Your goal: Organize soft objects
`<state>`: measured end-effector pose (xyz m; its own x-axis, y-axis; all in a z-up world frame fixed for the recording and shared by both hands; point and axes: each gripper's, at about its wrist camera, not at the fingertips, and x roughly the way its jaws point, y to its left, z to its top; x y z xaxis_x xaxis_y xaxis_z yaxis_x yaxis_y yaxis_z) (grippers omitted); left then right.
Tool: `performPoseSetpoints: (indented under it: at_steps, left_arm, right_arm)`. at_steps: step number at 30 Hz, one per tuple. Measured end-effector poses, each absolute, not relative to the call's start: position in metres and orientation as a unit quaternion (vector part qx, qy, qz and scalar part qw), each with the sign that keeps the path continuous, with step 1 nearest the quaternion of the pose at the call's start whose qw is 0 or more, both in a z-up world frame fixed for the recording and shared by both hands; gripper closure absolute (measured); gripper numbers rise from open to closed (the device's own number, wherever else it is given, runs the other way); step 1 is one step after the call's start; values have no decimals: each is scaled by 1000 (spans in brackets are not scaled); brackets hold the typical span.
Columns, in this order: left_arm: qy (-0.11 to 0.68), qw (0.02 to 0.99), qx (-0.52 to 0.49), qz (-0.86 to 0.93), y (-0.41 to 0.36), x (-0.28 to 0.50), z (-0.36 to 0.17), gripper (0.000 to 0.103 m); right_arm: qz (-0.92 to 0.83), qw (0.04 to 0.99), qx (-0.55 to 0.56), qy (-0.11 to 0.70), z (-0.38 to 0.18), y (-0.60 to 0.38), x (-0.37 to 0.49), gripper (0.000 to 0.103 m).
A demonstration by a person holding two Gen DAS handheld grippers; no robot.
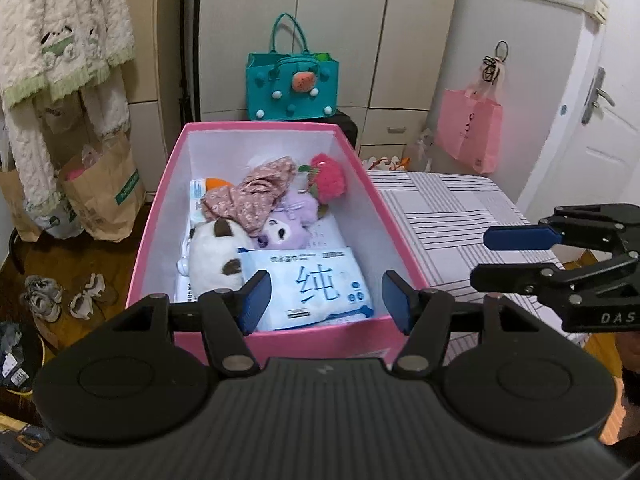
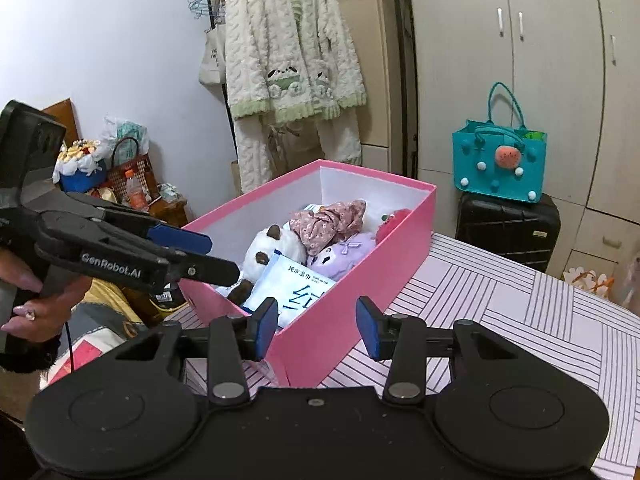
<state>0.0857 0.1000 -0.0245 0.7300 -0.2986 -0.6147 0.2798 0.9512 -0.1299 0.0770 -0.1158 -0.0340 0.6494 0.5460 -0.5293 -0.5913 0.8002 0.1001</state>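
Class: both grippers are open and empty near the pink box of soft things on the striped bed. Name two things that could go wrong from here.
1. The pink box sits near the bed's edge on soft striped bedding; a nudge from the right gripper might tip or slide it.
2. The wet-wipes pack lies against the white plush; the left gripper, reaching in, might pinch both together.

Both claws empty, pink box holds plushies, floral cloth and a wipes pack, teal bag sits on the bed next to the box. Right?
Not quite. The teal bag sits on a black suitcase behind the bed, not on the bed; the right wrist view shows it. The rest holds: left claw and right claw are empty, and the pink box holds plushies, floral cloth and wipes pack.
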Motion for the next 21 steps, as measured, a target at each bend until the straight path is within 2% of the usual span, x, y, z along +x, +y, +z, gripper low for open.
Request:
performPoseSetpoints:
  at_steps: [13, 15, 16, 17, 19, 21]
  left_arm:
    - [308, 935, 16, -178, 67, 57, 13, 38]
    - [299, 938, 18, -173, 63, 53, 16, 33]
    - [296, 940, 18, -170, 61, 51, 17, 32]
    - [295, 941, 17, -167, 60, 49, 18, 30]
    - [295, 942, 13, -162, 57, 48, 18, 27]
    - [296, 942, 11, -155, 54, 46, 18, 15]
  right_arm:
    - [230, 941, -59, 239, -2, -144, 39, 18]
    - [217, 943, -59, 247, 1, -148, 36, 16]
    - [208, 942, -58, 255, 2, -149, 36, 11]
    - [193, 942, -60, 268, 3, -150, 37, 1]
    - [152, 945, -64, 281, 5, -149, 36, 0]
    - [119, 950, -72, 280, 5, -148, 32, 0]
